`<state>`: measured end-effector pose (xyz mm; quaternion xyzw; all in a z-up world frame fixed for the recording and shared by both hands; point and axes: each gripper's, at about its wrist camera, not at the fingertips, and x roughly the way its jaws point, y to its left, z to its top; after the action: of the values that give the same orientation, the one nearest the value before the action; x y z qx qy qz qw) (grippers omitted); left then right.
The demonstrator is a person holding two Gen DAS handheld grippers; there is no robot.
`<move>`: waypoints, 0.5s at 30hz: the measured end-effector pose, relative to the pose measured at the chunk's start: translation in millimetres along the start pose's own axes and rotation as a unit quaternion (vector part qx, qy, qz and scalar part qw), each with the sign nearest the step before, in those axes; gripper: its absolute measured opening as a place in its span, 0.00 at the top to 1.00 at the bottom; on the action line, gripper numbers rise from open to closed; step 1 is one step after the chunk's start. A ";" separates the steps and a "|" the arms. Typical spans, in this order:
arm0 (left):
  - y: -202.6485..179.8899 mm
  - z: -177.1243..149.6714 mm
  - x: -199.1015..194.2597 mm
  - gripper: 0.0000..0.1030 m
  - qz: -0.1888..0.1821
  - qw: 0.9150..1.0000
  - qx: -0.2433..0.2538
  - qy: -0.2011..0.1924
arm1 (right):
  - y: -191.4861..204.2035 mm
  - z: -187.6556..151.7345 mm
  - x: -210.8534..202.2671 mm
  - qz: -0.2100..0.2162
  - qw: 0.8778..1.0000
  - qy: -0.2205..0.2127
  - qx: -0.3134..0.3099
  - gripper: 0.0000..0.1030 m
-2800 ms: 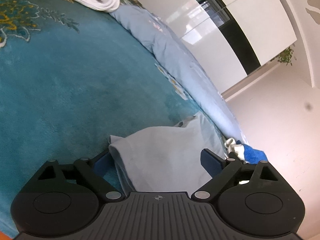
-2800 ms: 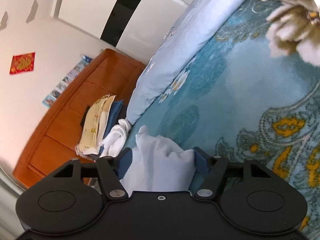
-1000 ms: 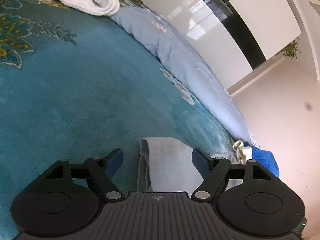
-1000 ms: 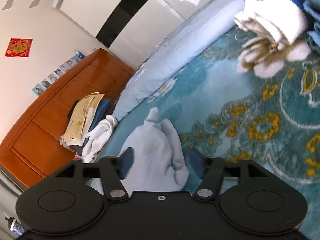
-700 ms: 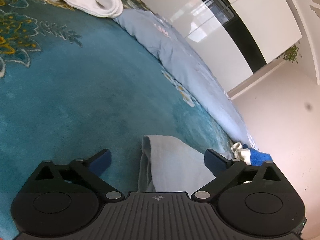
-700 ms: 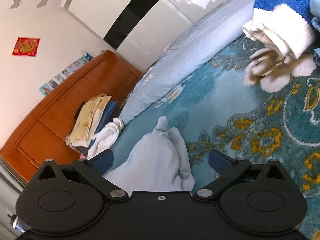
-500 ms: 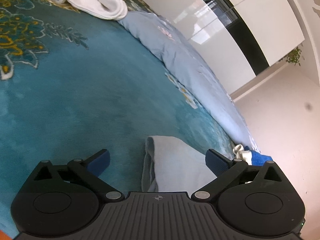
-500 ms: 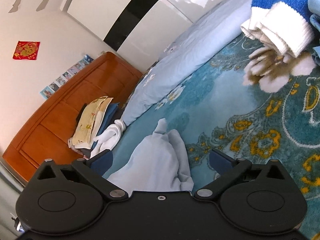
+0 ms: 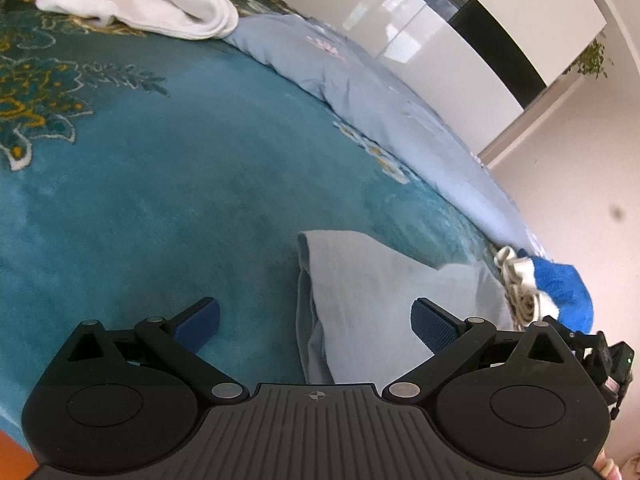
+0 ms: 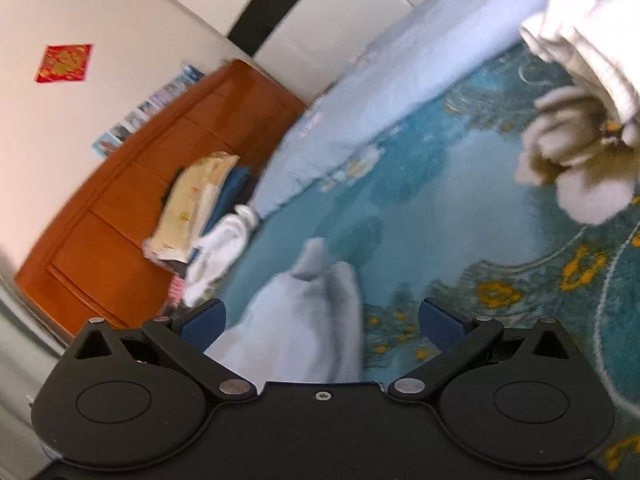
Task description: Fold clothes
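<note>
A pale blue garment (image 9: 372, 300) lies folded on the teal floral bedspread (image 9: 160, 200). My left gripper (image 9: 316, 322) is open and empty, with the garment's folded edge lying between its blue pads. The same garment (image 10: 304, 328) shows in the right wrist view, bunched into a ridge. My right gripper (image 10: 323, 322) is open and empty, its jaws wide on either side of the garment without touching it.
A white towel (image 9: 140, 0) lies at the far end of the bed. A light blue quilt (image 9: 400, 120) runs along the bed's edge. Folded blue and white towels (image 9: 552, 292) sit beyond the garment. A wooden headboard (image 10: 140, 184) holds stacked pillows (image 10: 192, 208).
Both grippers have opened wide and let go of the garment, which now lies on the bedspread. The right wrist view has shifted and is blurred by motion.
</note>
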<state>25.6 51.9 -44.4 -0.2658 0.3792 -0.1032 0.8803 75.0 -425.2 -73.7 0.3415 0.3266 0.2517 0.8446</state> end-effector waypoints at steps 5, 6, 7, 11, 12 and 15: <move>-7.4 -3.2 5.8 0.00 0.004 0.999 0.035 0.009 | -7.2 1.9 9.8 0.018 1.000 0.014 -0.011 0.01; -8.6 -4.2 6.8 0.00 0.001 0.999 0.040 0.010 | -7.9 2.4 11.4 0.024 1.000 0.015 -0.012 0.01; -10.0 -4.7 8.6 0.00 0.000 0.999 0.046 0.013 | -8.4 2.7 12.8 0.030 0.999 0.017 -0.013 0.01; -14.8 -6.5 13.2 0.00 0.004 0.998 0.063 0.018 | -9.4 4.0 17.1 0.053 0.998 0.026 -0.022 0.01; -14.7 -6.4 14.5 0.00 0.005 0.998 0.059 0.019 | -9.5 4.4 17.9 0.055 0.998 0.028 -0.025 0.01; -16.3 -4.8 16.7 0.00 0.000 0.998 0.057 0.026 | -9.2 6.2 20.0 0.060 0.997 0.040 -0.030 0.00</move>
<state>34.0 30.0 -48.5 -0.2120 0.3958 -0.1314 0.8838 94.5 -420.6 -84.7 0.3245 0.3311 0.3247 0.8244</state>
